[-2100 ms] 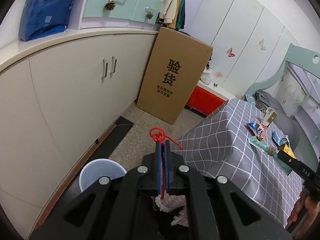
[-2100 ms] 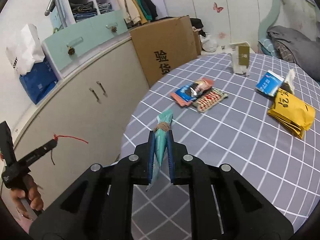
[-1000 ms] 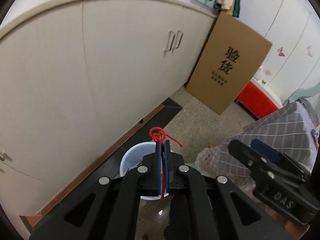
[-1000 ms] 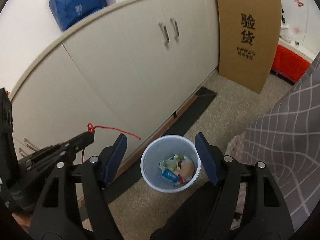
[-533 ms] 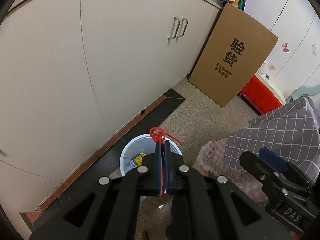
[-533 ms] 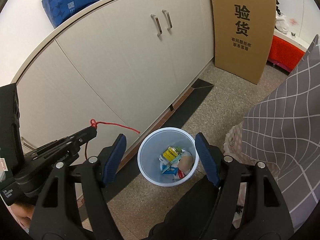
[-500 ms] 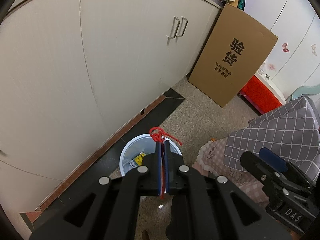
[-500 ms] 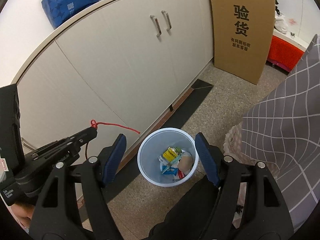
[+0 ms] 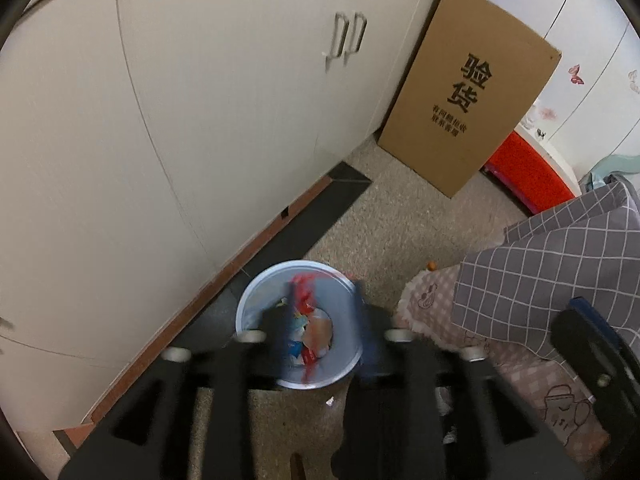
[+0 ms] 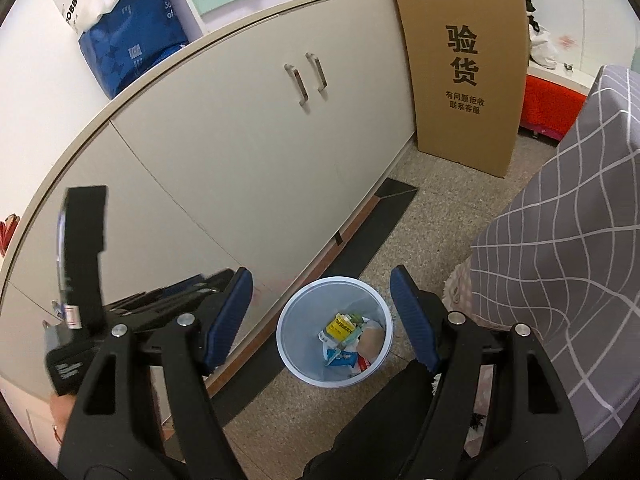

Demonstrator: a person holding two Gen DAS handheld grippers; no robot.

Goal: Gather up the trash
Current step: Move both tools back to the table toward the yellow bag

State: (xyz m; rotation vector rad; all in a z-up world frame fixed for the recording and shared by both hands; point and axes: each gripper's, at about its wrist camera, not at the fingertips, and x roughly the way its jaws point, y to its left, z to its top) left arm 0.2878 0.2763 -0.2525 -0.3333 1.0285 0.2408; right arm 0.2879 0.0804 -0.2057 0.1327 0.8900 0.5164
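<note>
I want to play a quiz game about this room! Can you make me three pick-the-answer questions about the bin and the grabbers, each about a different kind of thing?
1. Where does the trash bin stand?
A. On the checked tablecloth
B. On the floor by the cabinet
C. Inside the cardboard box

2. What colour are the right gripper pads?
A. Blue
B. Yellow
C. White

3. How is the right gripper?
A. Shut on a wrapper
B. Shut on nothing
C. Open and empty

Answers:
1 B, the bin stands on the speckled floor next to the cabinet.
2 A, both pads are blue.
3 C, its jaws stand wide apart with only the bin seen between them.
</note>
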